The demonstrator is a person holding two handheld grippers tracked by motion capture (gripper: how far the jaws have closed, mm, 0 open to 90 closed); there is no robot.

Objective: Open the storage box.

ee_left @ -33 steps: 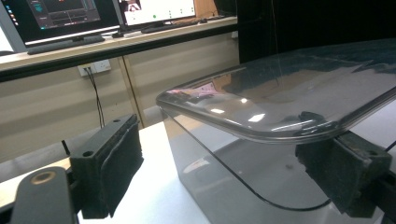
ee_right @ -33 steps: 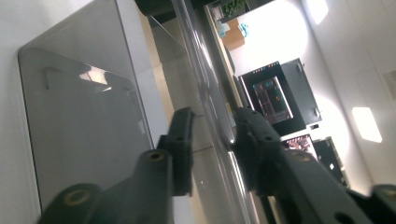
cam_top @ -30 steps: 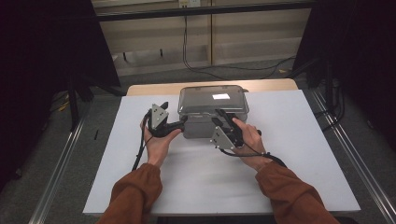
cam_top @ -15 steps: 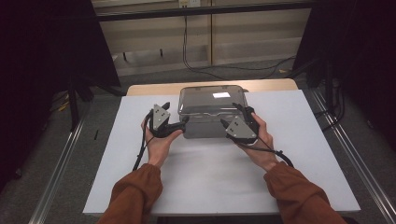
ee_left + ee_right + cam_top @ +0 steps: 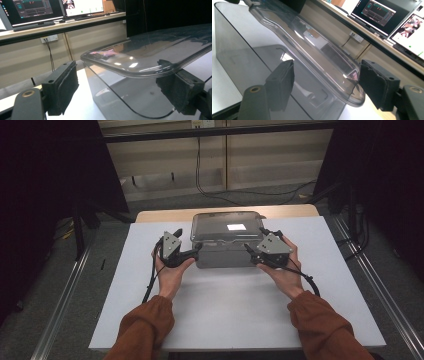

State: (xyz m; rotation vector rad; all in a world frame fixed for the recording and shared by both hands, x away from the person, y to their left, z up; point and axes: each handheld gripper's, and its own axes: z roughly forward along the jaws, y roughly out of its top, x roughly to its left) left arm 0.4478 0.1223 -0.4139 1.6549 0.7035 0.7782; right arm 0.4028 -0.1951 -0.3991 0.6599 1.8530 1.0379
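A smoky grey see-through box point(image 5: 220, 254) with a clear lid point(image 5: 227, 226) stands at the back middle of the white table point(image 5: 230, 305). My left gripper point(image 5: 187, 241) is at its front left corner, open, the corner between its jaws. In the left gripper view the lid's rim point(image 5: 140, 71) juts out between the two pads point(image 5: 62, 87), and the right pad sits under that rim against the wall. My right gripper point(image 5: 256, 240) is open at the front right corner. In the right gripper view the lid's corner point(image 5: 352, 96) lies between the pads point(image 5: 379, 87).
Monitors point(image 5: 32, 10) and a keyboard sit on a shelf behind the table. Cables point(image 5: 200, 165) hang down the wall below it. Metal rails point(image 5: 65, 305) run along both sides of the table. The white surface in front of the box is bare.
My right gripper has moved right along the box's front to its right corner and turned to face it. The left gripper and the box have stayed where they were.
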